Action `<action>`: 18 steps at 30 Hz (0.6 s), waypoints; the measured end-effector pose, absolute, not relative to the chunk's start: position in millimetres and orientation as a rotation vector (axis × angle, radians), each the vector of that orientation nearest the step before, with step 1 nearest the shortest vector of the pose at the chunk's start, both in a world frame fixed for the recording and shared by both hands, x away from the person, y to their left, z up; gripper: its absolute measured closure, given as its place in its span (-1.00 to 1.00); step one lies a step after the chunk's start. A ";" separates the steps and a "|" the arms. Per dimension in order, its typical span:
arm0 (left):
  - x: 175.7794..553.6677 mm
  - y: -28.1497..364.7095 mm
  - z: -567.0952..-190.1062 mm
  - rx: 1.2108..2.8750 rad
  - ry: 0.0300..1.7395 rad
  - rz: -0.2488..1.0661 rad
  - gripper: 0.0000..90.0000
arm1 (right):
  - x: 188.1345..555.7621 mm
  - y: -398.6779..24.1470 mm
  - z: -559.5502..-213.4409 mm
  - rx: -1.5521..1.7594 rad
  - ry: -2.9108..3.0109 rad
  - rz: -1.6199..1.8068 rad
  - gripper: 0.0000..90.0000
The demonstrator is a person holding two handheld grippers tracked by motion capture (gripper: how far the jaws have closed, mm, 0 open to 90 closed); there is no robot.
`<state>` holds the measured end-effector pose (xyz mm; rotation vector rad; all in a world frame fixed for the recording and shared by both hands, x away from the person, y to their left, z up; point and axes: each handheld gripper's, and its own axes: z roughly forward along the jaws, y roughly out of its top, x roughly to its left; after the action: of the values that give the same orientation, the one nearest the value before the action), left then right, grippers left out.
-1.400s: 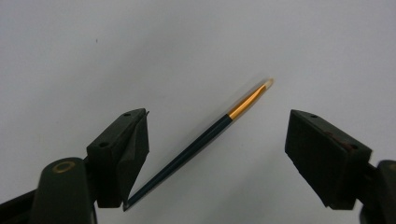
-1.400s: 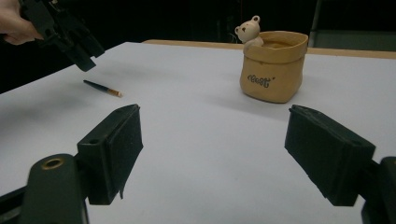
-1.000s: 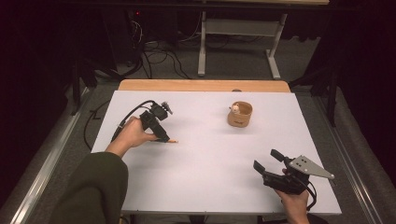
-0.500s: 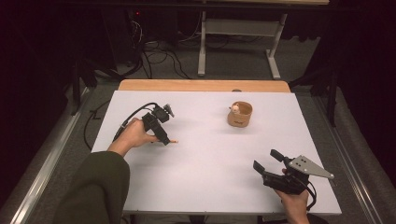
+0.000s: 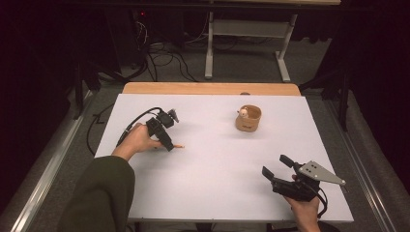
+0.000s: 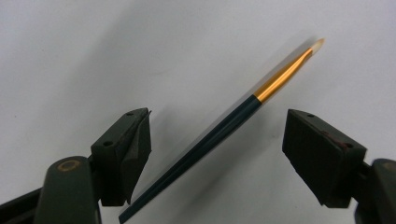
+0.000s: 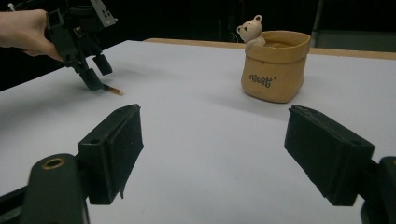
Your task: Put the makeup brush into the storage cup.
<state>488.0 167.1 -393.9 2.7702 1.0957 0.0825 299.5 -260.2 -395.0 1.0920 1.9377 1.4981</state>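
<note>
A thin paintbrush [image 6: 275, 79] with a dark handle, gold ferrule and pale tip lies flat on the white table top [image 5: 212, 193]. My left gripper [image 6: 218, 123] points down over it, and the handle passes between the jaws. They have just been closing a little, but neither pad touches the brush. In the high view the left gripper [image 5: 169, 144] is at the table's left, with the brush [image 5: 179, 146] tip poking out to its right. My right gripper [image 5: 274, 166] rests open and empty near the front right. It faces a tan pot [image 7: 275, 65] with a small bear on the rim.
The pot [image 5: 248, 118] stands at the back right of the table. A wooden strip [image 5: 208, 88] runs along the far edge. Cables and desk legs [image 5: 209, 53] lie on the floor beyond. The left gripper [image 7: 97, 73] and brush [image 7: 114, 90] appear far left in the right gripper view.
The left gripper has shifted only slightly over the brush. The right gripper and the pot have not moved.
</note>
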 end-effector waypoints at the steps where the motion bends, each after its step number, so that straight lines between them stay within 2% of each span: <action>1: 488.2 167.4 -394.1 2.770 1.097 0.081 -0.45 | 299.4 -260.2 -395.1 1.096 1.938 1.498 -0.53; 18: 488.1 169.5 -401.1 2.805 1.090 0.069 -0.31 | 299.6 -260.7 -395.2 1.100 1.933 1.499 -0.52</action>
<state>488.1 169.5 -401.1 2.8055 1.0896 0.0686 299.6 -260.7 -395.2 1.1004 1.9331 1.4993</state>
